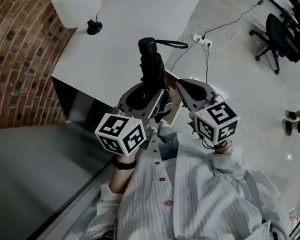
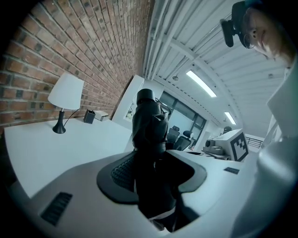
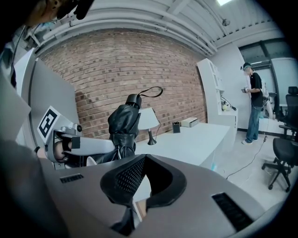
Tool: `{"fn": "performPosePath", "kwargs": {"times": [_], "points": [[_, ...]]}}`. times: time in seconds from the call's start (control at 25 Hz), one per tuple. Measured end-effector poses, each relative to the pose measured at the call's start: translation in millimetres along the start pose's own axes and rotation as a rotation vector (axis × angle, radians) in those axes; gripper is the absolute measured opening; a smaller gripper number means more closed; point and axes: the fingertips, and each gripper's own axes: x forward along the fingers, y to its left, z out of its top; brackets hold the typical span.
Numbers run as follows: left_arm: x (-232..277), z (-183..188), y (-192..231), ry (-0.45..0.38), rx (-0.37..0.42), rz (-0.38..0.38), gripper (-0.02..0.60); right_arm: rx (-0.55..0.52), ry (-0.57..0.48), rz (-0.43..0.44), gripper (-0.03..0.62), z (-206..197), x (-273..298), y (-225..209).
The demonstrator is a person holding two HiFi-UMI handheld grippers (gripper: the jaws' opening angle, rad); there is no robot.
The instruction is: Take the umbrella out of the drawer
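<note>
A black folded umbrella point(image 1: 152, 68) stands upright above the front edge of the white desk point(image 1: 124, 33), its handle and wrist strap on top. My left gripper point(image 1: 148, 96) is shut on its lower part. In the left gripper view the umbrella point(image 2: 149, 130) fills the gap between the pads of the left gripper point(image 2: 151, 160). My right gripper point(image 1: 182, 83) hangs just right of the umbrella, apart from it, jaws shut on nothing. In the right gripper view the right gripper point(image 3: 143, 160) has its pad tips together, and the umbrella point(image 3: 123, 123) rises to its left.
A white table lamp point(image 1: 75, 9) stands at the desk's far left by the brick wall point(image 1: 9, 63). A power strip with cables point(image 1: 203, 41) lies on the floor to the right, near an office chair point(image 1: 278, 37). A person point(image 3: 253, 102) stands far off.
</note>
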Motion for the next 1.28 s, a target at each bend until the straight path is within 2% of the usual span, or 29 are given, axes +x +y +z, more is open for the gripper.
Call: {"fn": "performPosePath", "kwargs": {"times": [0.44, 1.28], "points": [[-9, 7, -14, -0.036, -0.006, -0.014, 0.189, -0.014, -0.02, 0.01, 0.034, 2, -3, 13], [-20, -8, -20, -0.027, -0.028, -0.048, 0.189, 0.016, 0.013, -0.007, 0.034, -24, -5, 21]]}}
